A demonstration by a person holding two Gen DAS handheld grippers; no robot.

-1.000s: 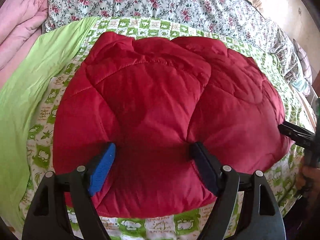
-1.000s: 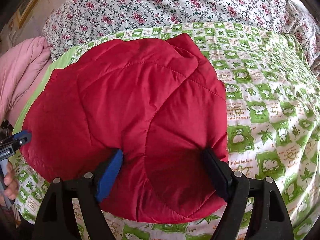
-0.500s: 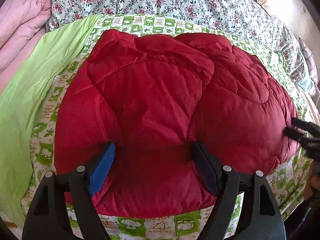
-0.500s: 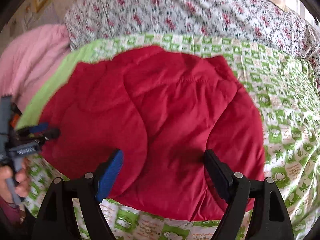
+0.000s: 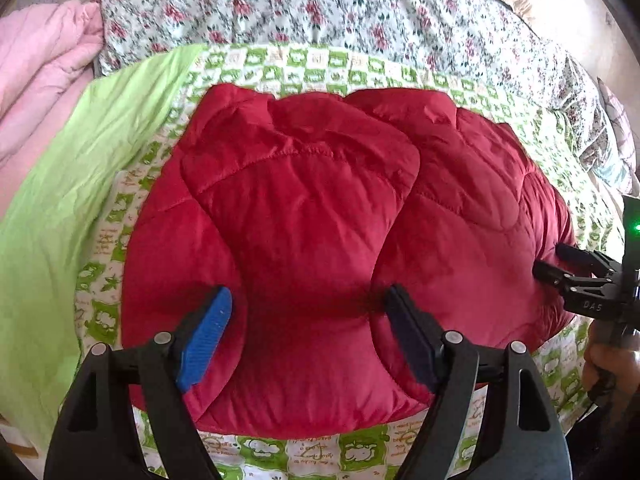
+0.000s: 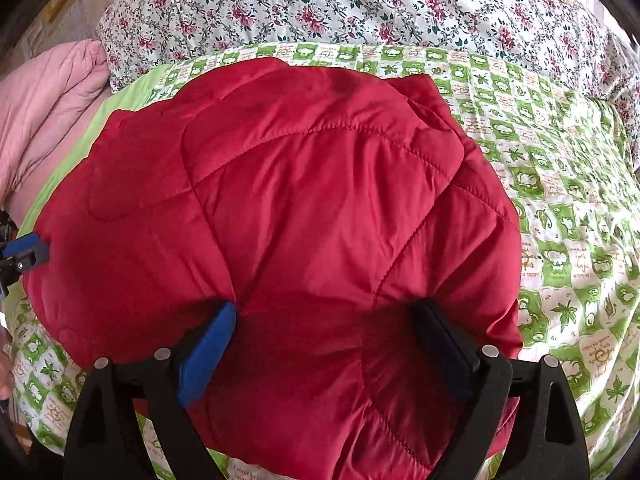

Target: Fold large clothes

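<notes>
at far left lies a pink blanket [image 5: 36, 80], then the lime sheet [image 5: 60, 208]. your left gripper [image 5: 308, 332] pinches a puffed fold of the red quilted jacket [image 5: 320, 220], both pads dug into it at a wide spread. the jacket sits folded on the green-checked bedspread [image 6: 560, 200], below the floral quilt [image 6: 360, 4]. your right gripper [image 6: 328, 348] is opening, the jacket's padding bulging between its jaws, pads touching the fabric.
</notes>
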